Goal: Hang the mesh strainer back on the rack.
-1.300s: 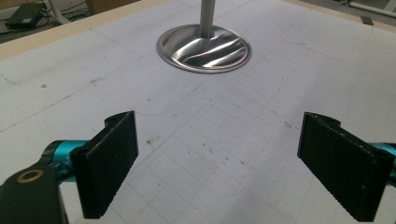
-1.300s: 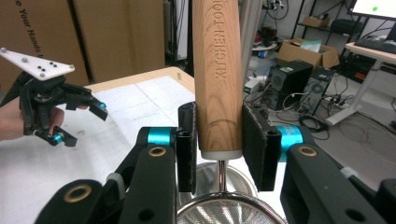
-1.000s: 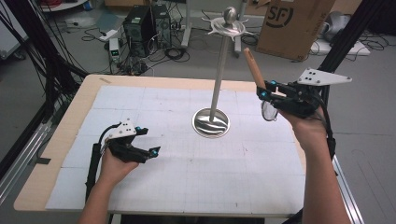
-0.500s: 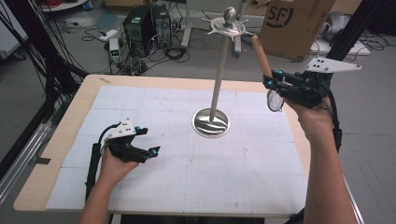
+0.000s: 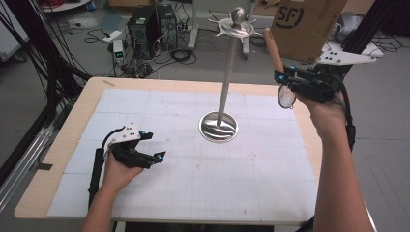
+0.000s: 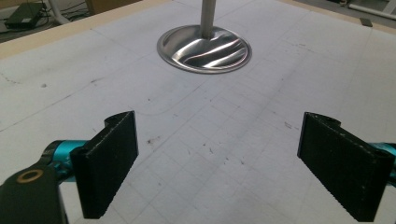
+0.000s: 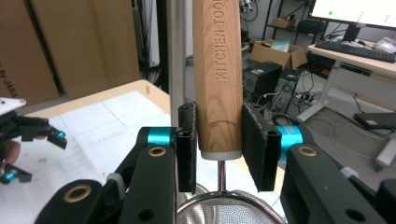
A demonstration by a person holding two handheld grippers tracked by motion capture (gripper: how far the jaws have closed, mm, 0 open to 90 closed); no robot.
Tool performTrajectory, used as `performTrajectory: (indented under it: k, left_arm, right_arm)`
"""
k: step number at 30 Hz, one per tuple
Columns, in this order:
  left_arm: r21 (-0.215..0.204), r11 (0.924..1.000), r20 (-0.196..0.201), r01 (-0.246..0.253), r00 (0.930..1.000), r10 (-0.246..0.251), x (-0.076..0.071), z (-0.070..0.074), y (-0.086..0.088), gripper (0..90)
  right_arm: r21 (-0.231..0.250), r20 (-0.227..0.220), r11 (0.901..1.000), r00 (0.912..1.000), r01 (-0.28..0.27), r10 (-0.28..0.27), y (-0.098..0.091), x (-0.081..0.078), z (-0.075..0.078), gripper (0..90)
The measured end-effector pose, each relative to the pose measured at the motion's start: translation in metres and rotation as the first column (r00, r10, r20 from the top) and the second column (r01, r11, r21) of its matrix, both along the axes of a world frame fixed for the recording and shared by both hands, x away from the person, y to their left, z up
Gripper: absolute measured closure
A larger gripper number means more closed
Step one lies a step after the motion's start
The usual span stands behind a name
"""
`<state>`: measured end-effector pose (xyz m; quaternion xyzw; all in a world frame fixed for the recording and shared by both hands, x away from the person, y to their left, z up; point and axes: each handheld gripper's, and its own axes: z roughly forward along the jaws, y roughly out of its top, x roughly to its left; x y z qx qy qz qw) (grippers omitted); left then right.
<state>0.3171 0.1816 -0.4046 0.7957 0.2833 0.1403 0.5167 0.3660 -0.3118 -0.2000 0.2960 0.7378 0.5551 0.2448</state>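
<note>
A small strainer with a wooden handle (image 5: 273, 50) (image 7: 218, 79) is held upright, handle up and its mesh ring (image 5: 286, 97) (image 7: 229, 211) hanging below the jaws. My right gripper (image 5: 282, 78) (image 7: 218, 145) is shut on the handle's lower end, raised above the table's right edge. It is beside the tall metal stand's pole (image 5: 226, 79) (image 7: 176, 56) and below its hooked top (image 5: 237, 26). The stand's round base (image 5: 218, 126) (image 6: 204, 49) sits mid-table. My left gripper (image 5: 154, 145) (image 6: 219, 154) rests low on the mat at the left, open with nothing between its pads.
A white gridded mat (image 5: 203, 183) covers the wooden table (image 5: 53, 159). Behind the table, a cardboard box (image 5: 304, 24), computer cases (image 5: 147, 24) and cables lie on the floor. A black frame post (image 5: 34, 53) stands at the left.
My right gripper has risen with the strainer, bringing the handle's top closer to the level of the stand's hooks. The left gripper has stayed put.
</note>
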Motion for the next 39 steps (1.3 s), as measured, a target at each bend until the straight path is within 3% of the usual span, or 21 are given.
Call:
performTrajectory:
  k: [18,39]
  left_arm:
    - [-0.002,1.0,0.004,0.0,1.0,0.0,0.0,0.0,0.001,12.8]
    - [-0.004,1.0,0.008,0.003,1.0,-0.003,-0.001,0.001,0.001,12.9]
  right_arm:
    - [-0.016,-0.023,0.9991,0.9989,-0.041,0.04,0.017,0.007,-0.005,68.2]
    - [-0.053,-0.06,0.9953,0.9952,-0.081,0.078,0.065,0.022,-0.017,66.6]
